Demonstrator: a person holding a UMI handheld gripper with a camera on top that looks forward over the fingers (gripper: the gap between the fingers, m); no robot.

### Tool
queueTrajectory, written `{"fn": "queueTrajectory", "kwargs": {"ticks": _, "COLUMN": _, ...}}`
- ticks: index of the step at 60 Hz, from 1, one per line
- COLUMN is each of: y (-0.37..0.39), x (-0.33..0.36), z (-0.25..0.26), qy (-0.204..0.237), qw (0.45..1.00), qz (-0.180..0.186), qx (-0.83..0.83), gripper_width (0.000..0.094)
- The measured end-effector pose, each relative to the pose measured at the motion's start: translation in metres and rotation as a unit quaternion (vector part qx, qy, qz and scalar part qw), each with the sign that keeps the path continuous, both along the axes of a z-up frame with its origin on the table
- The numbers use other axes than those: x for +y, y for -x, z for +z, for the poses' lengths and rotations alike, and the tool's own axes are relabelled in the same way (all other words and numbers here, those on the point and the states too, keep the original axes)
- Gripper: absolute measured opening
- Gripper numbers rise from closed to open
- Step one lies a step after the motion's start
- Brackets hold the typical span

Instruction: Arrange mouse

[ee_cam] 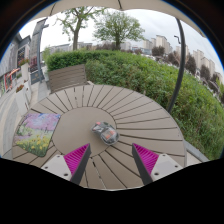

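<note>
The mouse (104, 131) lies on the round slatted table (120, 105), just ahead of the gripper (111, 160) at 12 o'clock, untouched. Its 2 fingers stand spread, holding nothing. A colourful pad (38, 127) lies at 10 o'clock. Risk: closing off-centre could skid the smooth mouse across the slats.

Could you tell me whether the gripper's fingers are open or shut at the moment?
Open: the gripper shows a wide gap between its fingers, and the mouse lies on the round wooden table just ahead, untouched.
</note>
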State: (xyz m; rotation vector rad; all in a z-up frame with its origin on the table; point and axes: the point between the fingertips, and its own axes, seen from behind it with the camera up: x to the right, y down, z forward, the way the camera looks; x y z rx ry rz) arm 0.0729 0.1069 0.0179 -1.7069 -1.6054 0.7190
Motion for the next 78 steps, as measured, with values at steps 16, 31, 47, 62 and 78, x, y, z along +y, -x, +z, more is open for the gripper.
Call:
{"fn": "queueTrajectory", "kwargs": {"ticks": 16, "y": 0.053, "x": 0.006, "z": -0.027, "qy": 0.015, "qw": 1.000, "qz": 0.010, "qx": 0.010, "gripper_width": 0.0855}}
{"fn": "queueTrajectory", "kwargs": {"ticks": 31, "y": 0.094, "x": 0.016, "z": -0.034, "qy": 0.018, "qw": 1.000, "qz": 0.017, "qx": 0.010, "gripper_width": 0.0859}}
{"fn": "queueTrajectory", "kwargs": {"ticks": 47, "y": 0.112, "x": 0.018, "z": -0.039, "qy": 0.022, "qw": 1.000, "qz": 0.014, "qx": 0.001, "gripper_width": 0.0716}}
{"fn": "queueTrajectory", "kwargs": {"ticks": 62, "y": 0.117, "x": 0.018, "z": 0.003, "qy": -0.002, "qw": 1.000, "qz": -0.011, "qx": -0.002, "gripper_width": 0.0377}}
{"fn": "queueTrajectory", "kwargs": {"ticks": 78, "y": 0.120, "x": -0.134, "z": 0.091, "qy": 0.065, "qw": 0.997, "qz": 0.042, "qx": 0.024, "gripper_width": 0.0375}}
